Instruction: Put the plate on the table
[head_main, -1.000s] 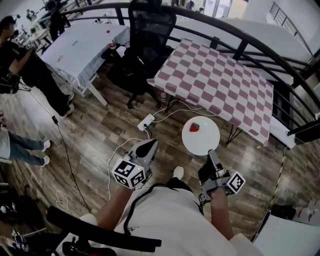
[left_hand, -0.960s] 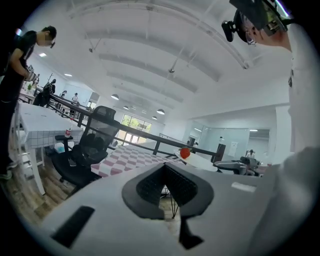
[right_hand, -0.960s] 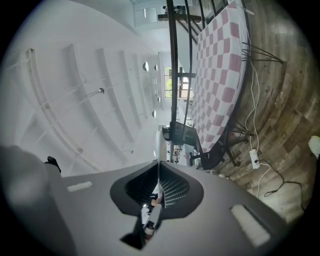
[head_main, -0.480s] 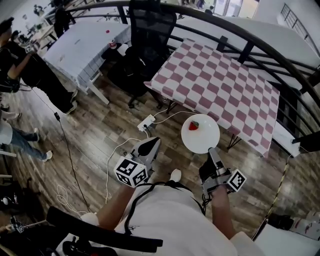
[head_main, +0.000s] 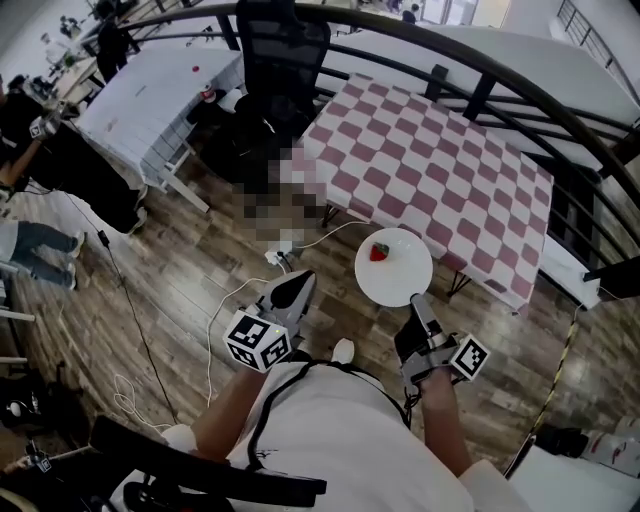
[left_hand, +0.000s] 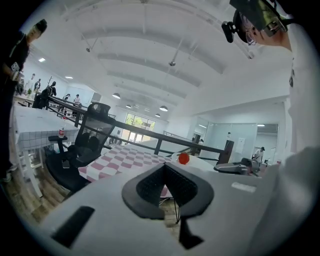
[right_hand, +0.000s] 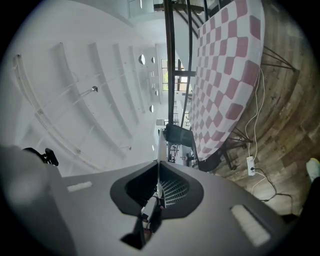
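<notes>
carry step, by the look of it: right tongs (head_main: 413, 300) pinched on near rim of white plate (head_main: 395, 275), held in air at frame centre, by near edge of checked surface (head_main: 440, 170). red fruit (head_main: 379, 252) on plate. left tongs (head_main: 296, 285) closed, empty. next: bring plate over surface, lower level, release.

Left gripper (head_main: 296, 287): jaws together, nothing between them; left of the plate (head_main: 398, 272) and apart from it.
Right gripper (head_main: 414, 302): jaws clamped on the plate's near rim.
Left forearm (head_main: 226, 418): bare, stretched forward, left of the plate and nearer the body.
Right forearm (head_main: 441, 428): bare, stretched forward, straight behind the plate.
</notes>
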